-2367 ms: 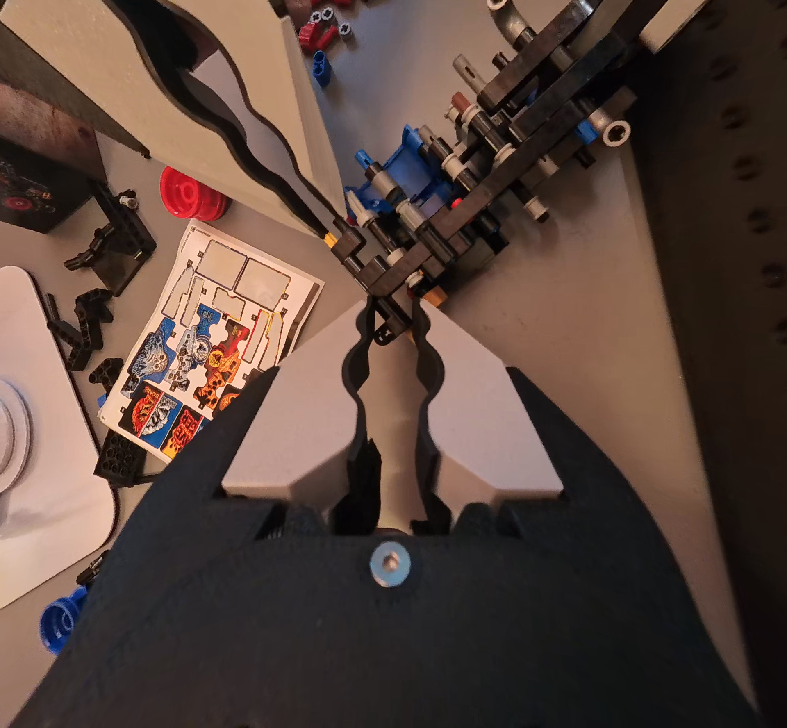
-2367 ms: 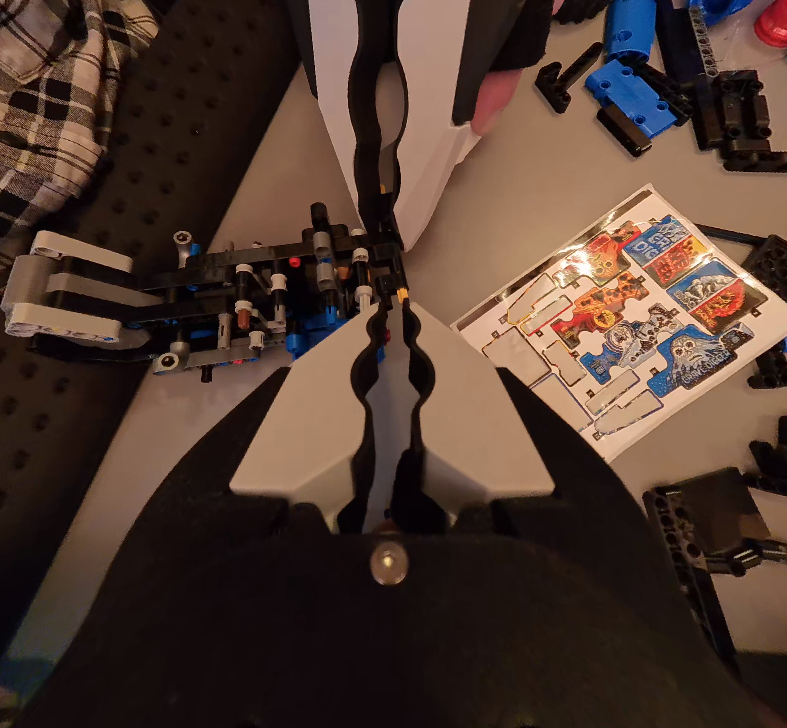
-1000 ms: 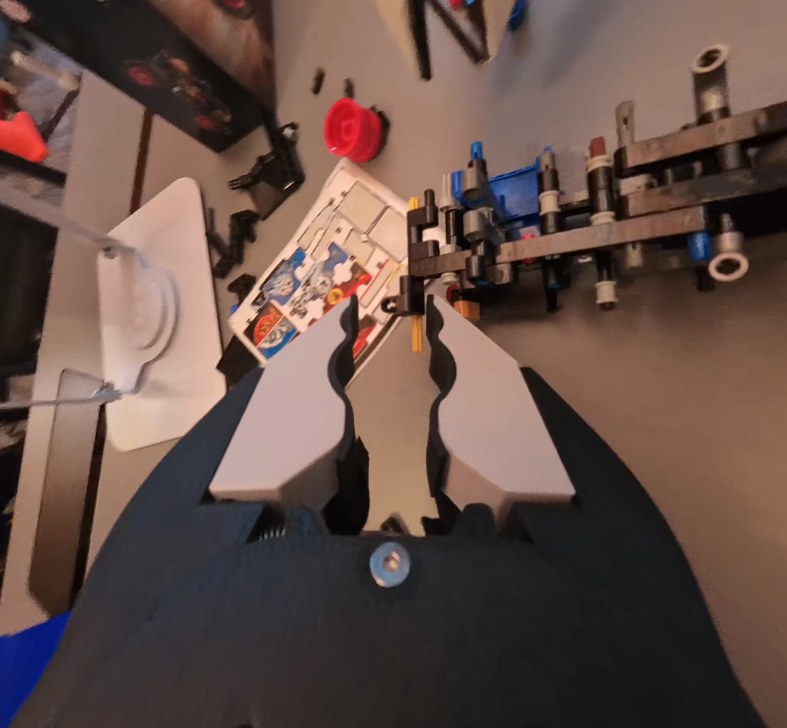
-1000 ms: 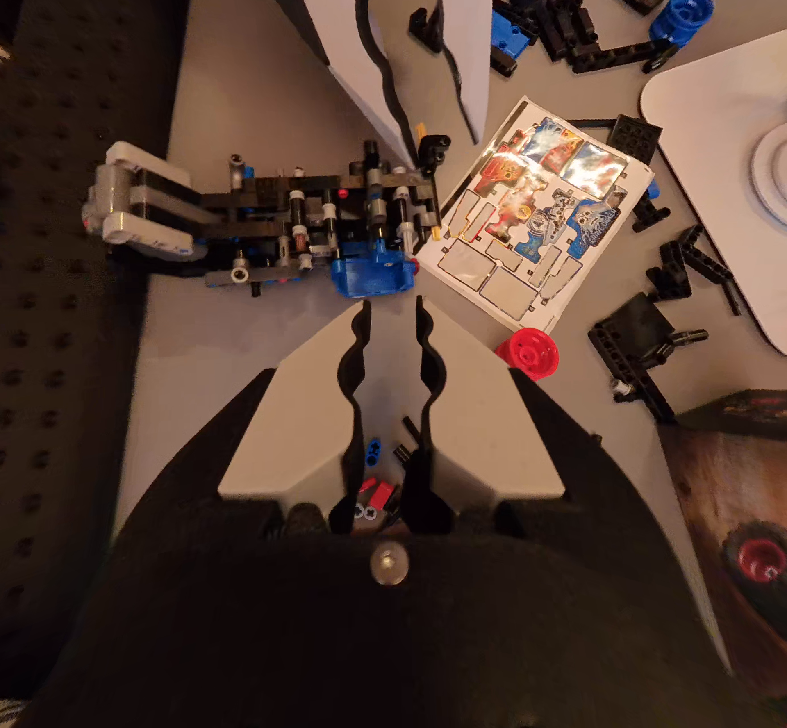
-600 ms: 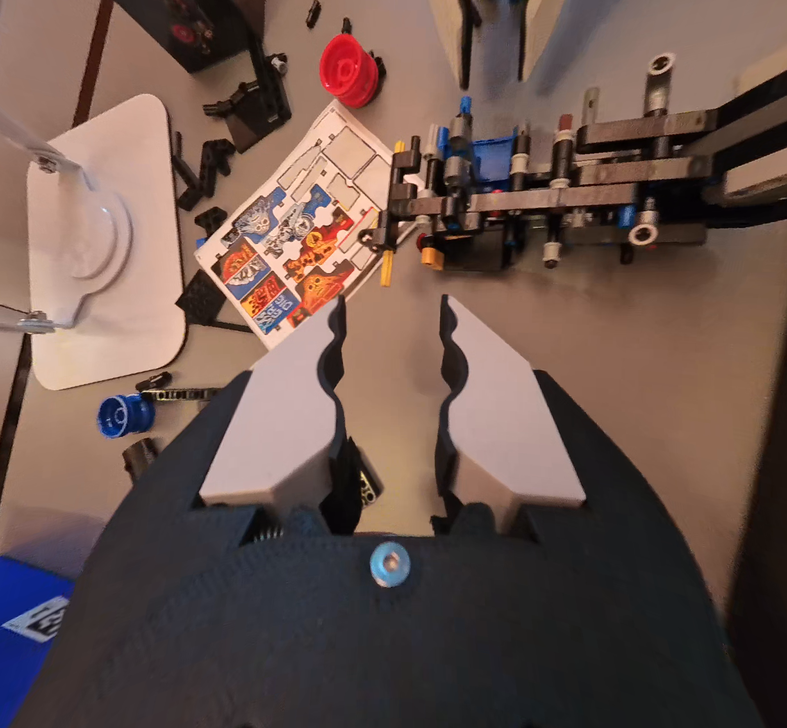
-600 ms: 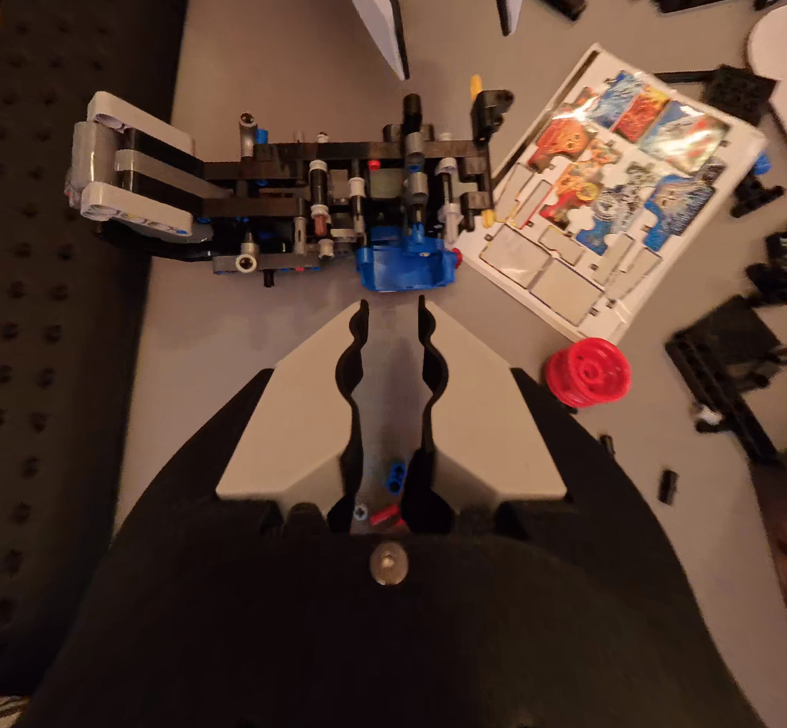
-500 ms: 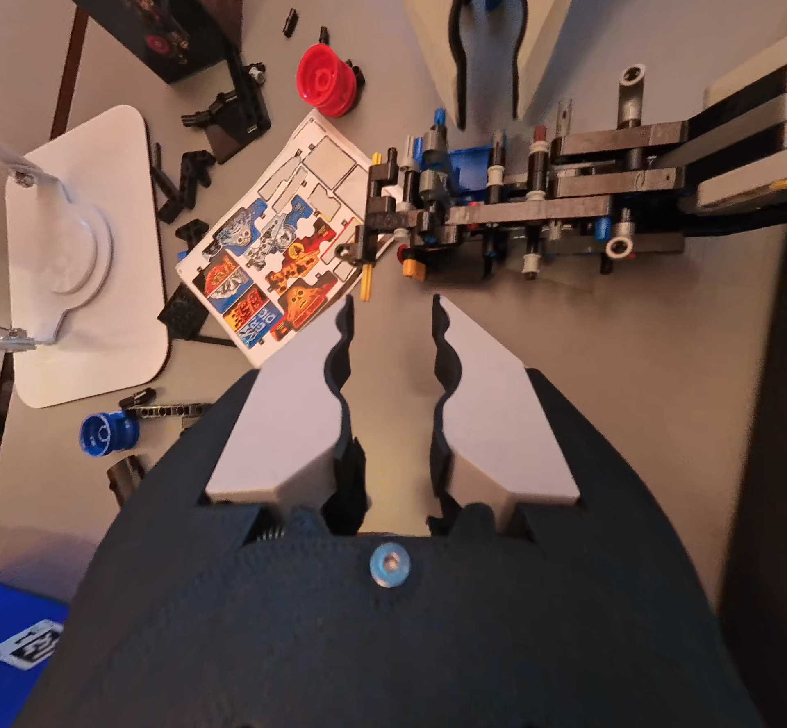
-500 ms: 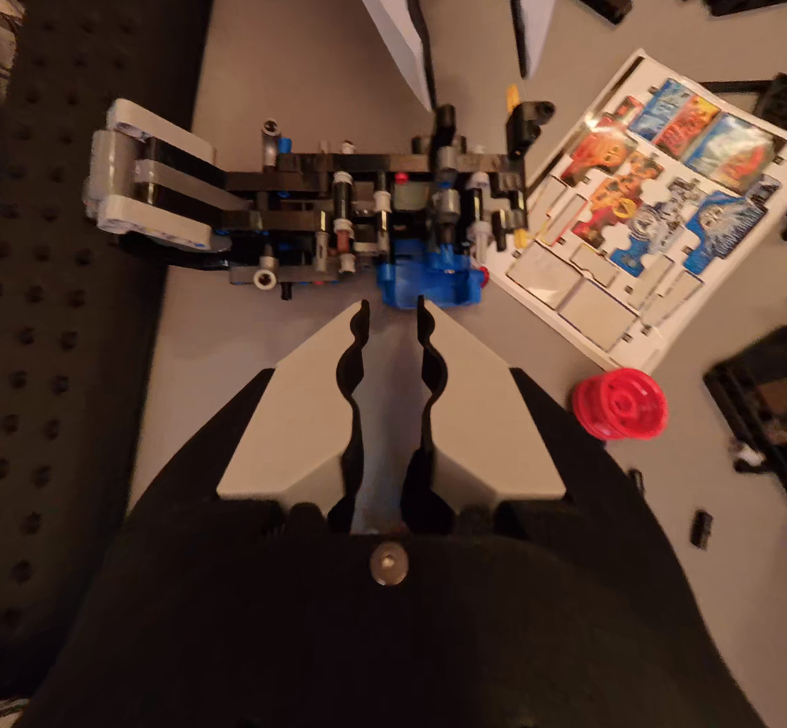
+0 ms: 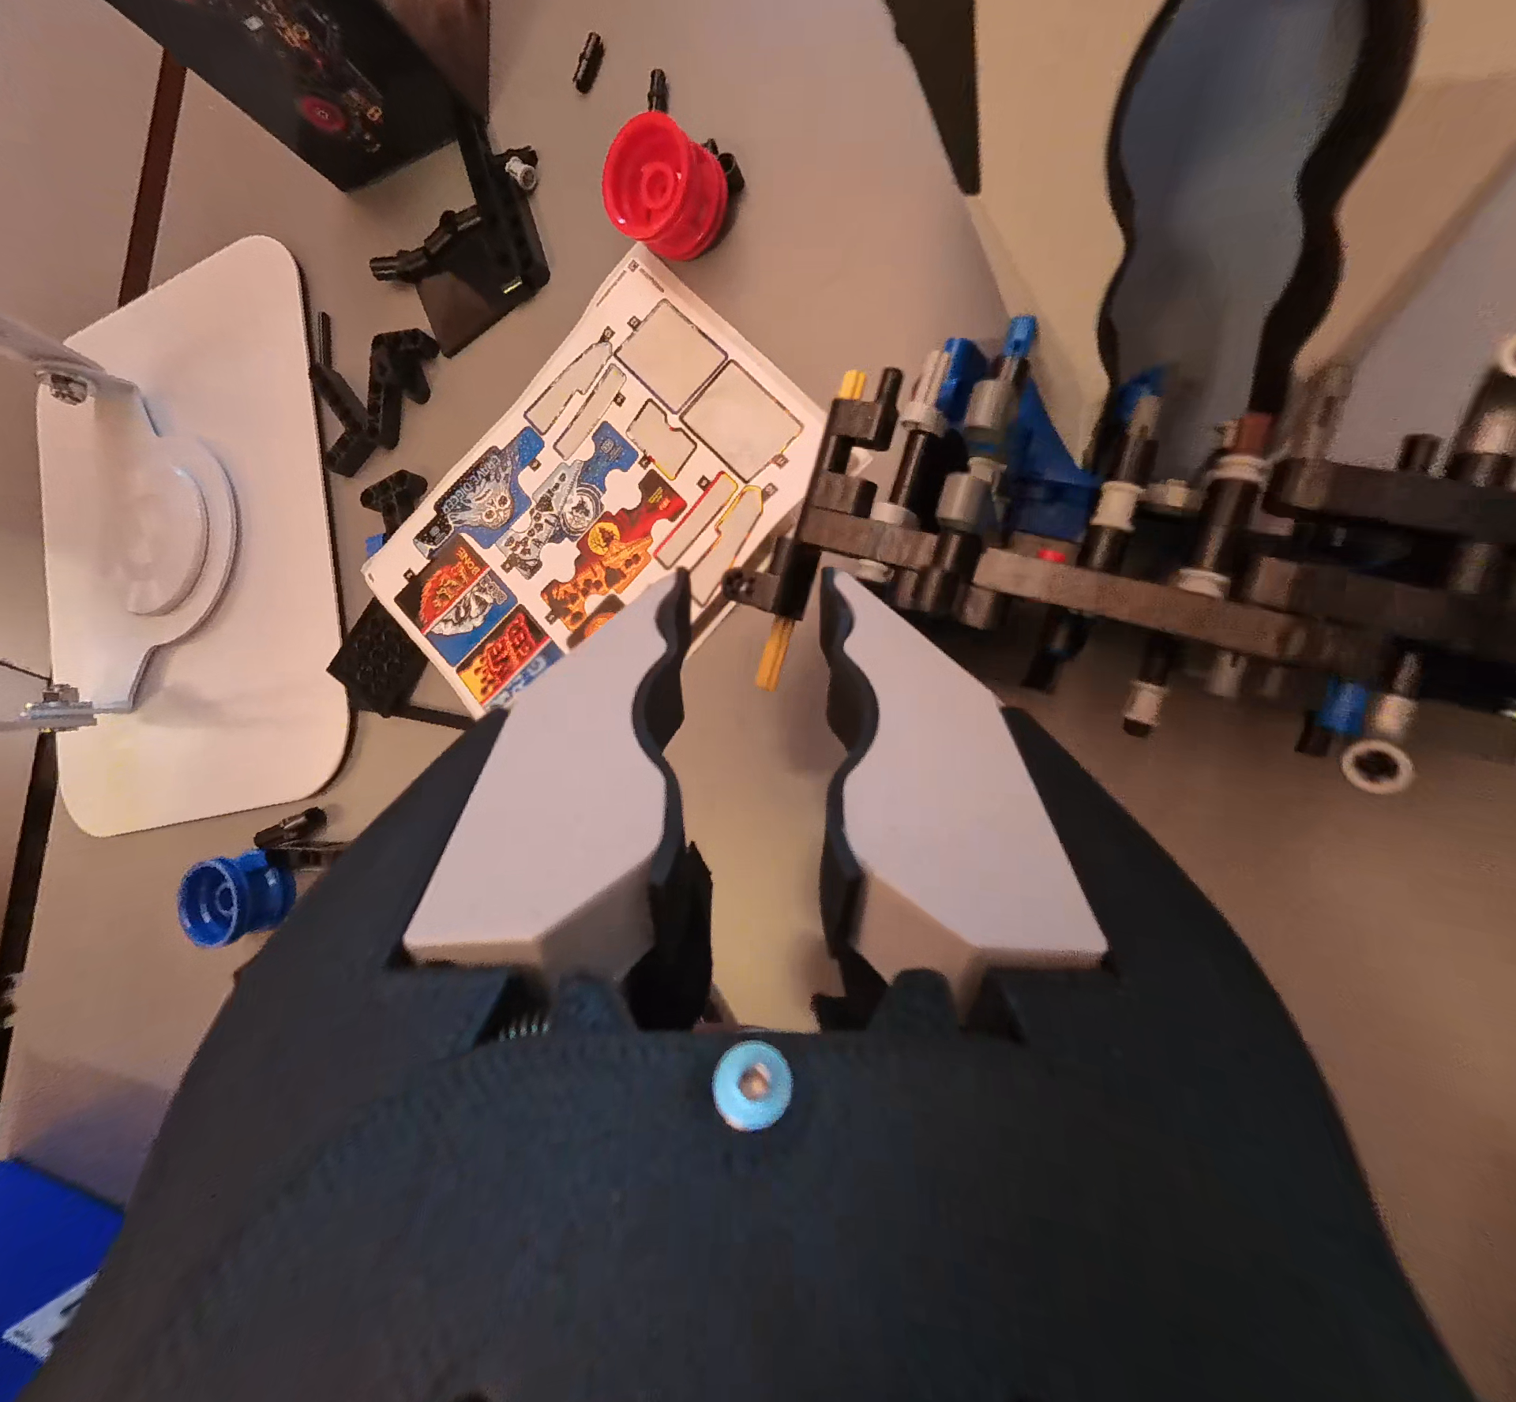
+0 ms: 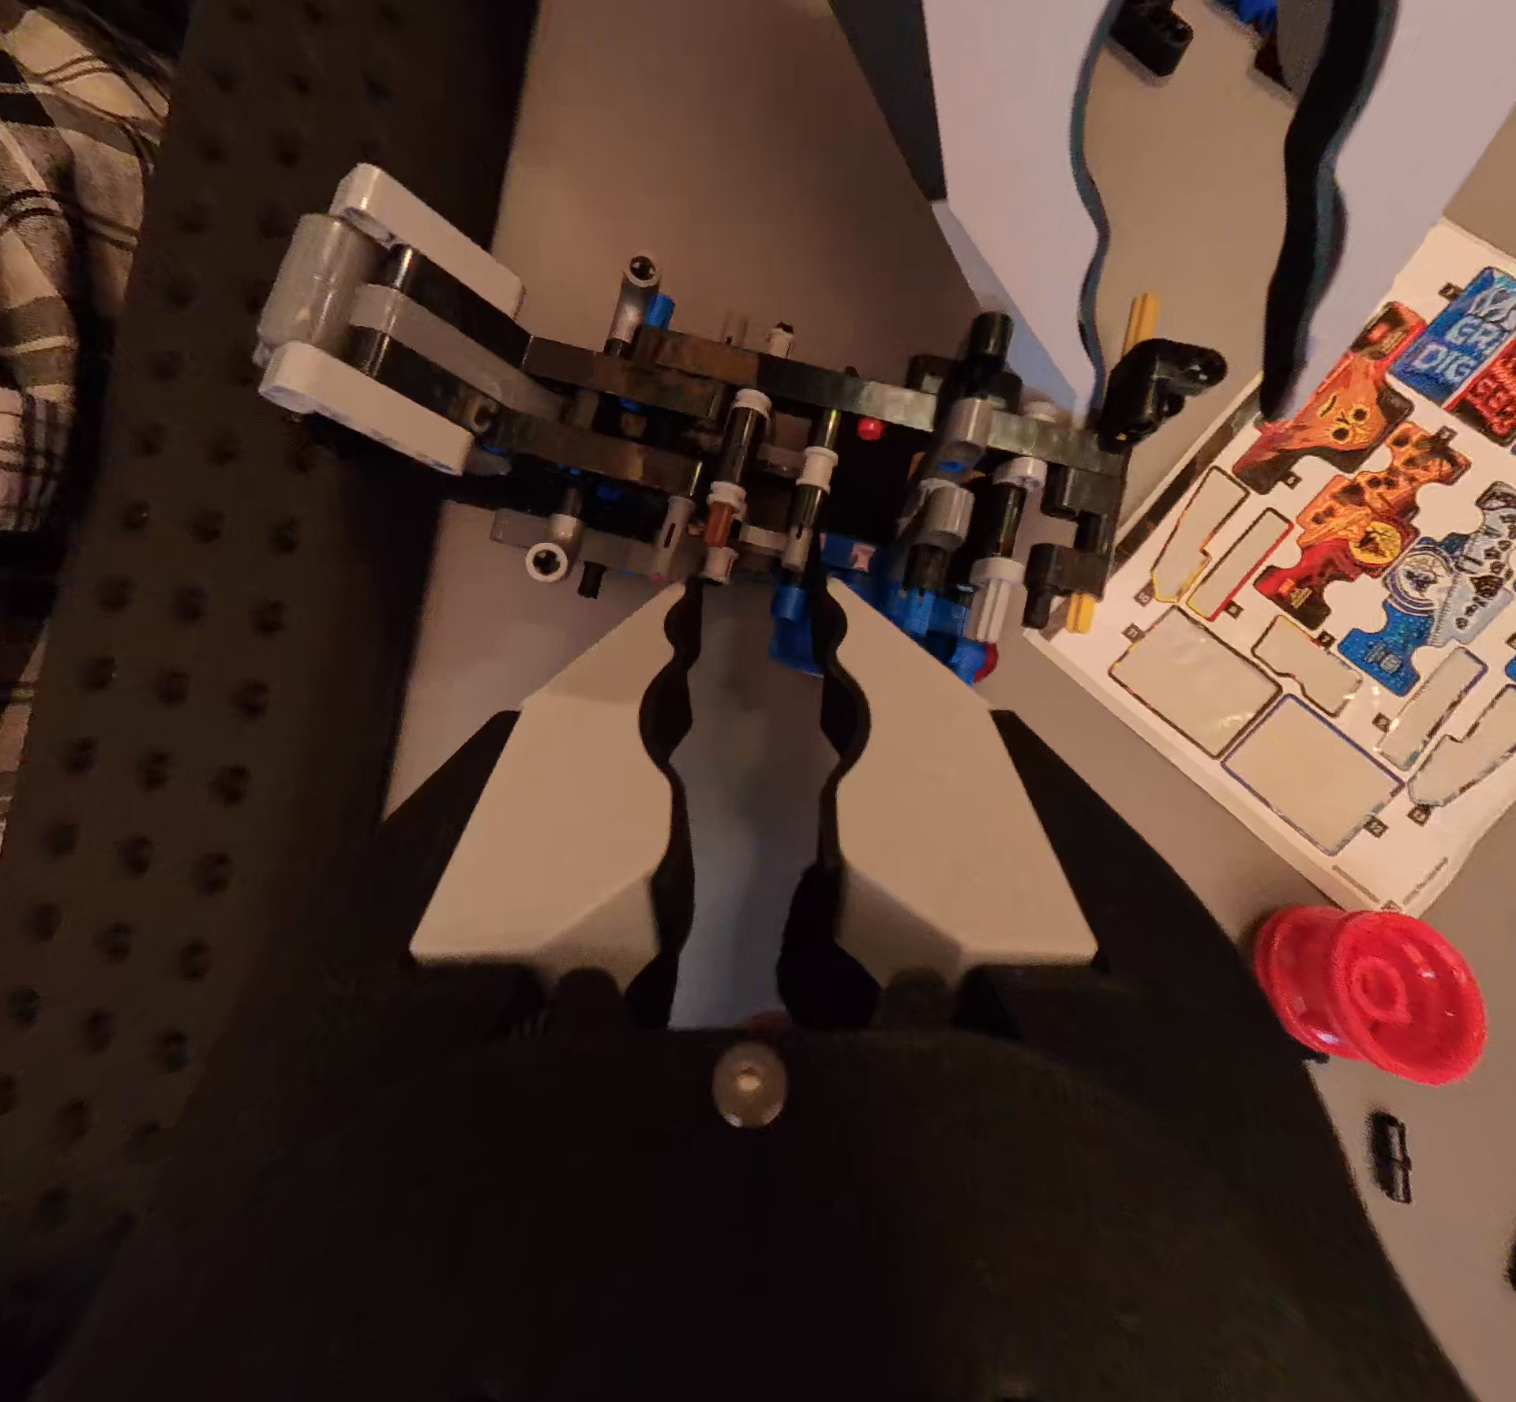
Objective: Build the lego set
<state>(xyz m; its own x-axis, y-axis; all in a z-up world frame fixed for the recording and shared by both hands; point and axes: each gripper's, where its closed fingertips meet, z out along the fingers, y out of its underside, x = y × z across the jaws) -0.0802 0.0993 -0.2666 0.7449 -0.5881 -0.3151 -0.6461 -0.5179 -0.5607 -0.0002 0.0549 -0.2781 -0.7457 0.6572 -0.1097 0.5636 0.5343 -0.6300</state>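
Both grippers (image 9: 751, 608) (image 10: 759, 612): black bodies, grey wavy-edged jaws (one silver screw each).

Left gripper (image 9: 748, 600), right gripper (image 10: 759, 612): agape.

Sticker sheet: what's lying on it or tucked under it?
On the white printed sticker sheet: the end of the black-and-grey lego chassis overlaps one edge. Under it: a black studded plate pokes out at a corner. Anything else beneath is covered.

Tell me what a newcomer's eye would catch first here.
Probably the half-built black, grey and blue lego chassis at the table's centre, with the open left gripper and right gripper closing on it from opposite sides. Next, the colourful sticker sheet beside its end, and the red wheel hub just beyond that.
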